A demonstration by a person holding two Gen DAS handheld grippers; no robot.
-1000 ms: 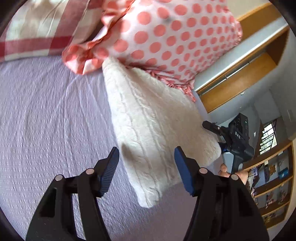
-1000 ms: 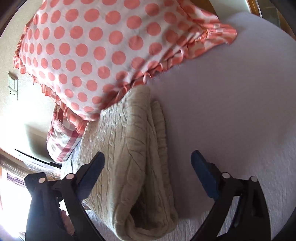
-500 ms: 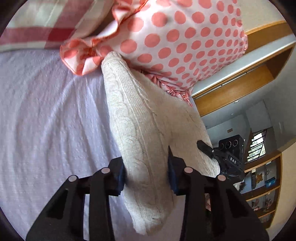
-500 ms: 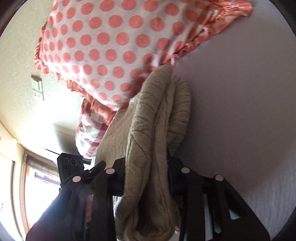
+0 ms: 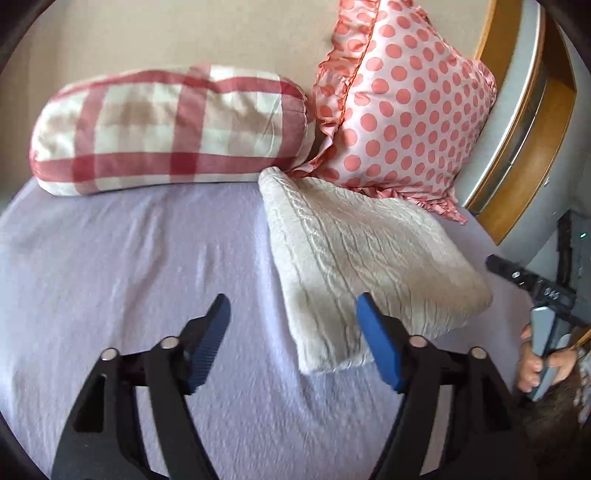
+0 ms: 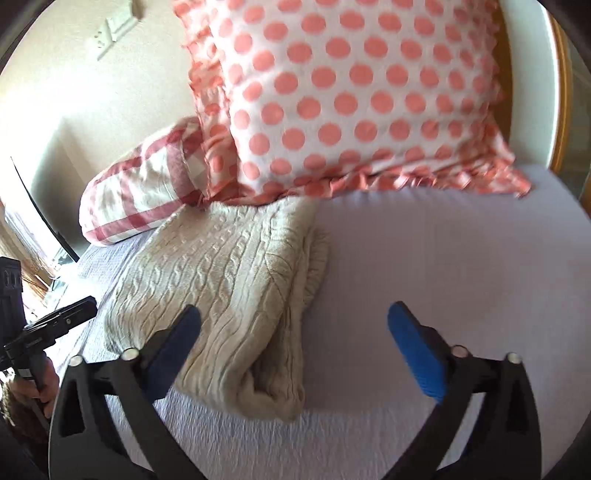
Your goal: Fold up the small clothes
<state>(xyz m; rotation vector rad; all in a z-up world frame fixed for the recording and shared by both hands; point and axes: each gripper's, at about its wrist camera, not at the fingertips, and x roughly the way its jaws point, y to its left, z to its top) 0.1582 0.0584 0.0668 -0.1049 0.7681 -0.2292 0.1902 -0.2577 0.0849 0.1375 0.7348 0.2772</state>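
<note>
Garment: cream cable-knit sweater [image 5: 369, 254], folded into a thick rectangular bundle, lying flat on the bed; far corner touching the ruffled hem of the dotted pillow. In the right wrist view [image 6: 225, 291] the folded layers show as a rolled edge along its 3 o'clock side.
Surface: pale lilac textured bed sheet [image 5: 140, 266], lightly creased, bare at 9 o'clock of the sweater.
Left gripper [image 5: 291, 332]: black two-finger tool with blue ribbed pads, jaws spread wide, gripping nothing; right pad [image 5: 376, 347] overlaps the sweater's near edge in view, left pad over bare sheet; contact cannot be told.
Right gripper [image 6: 293, 343]: same make, jaws spread wide, empty; left pad [image 6: 173, 354] in front of the sweater's near corner, right pad over bare sheet at 3 o'clock.
Pillow, 12 o'clock of sweater: white satin cushion with coral polka dots and ruffled trim [image 5: 406, 107], propped upright.
Pillow, 10 o'clock of sweater: red-and-cream checked bolster pillow [image 5: 170, 129], lying lengthwise, touching the dotted cushion.
Backdrop: beige wall [image 5: 166, 33]; wooden bed frame [image 5: 528, 155] at 2 o'clock.
</note>
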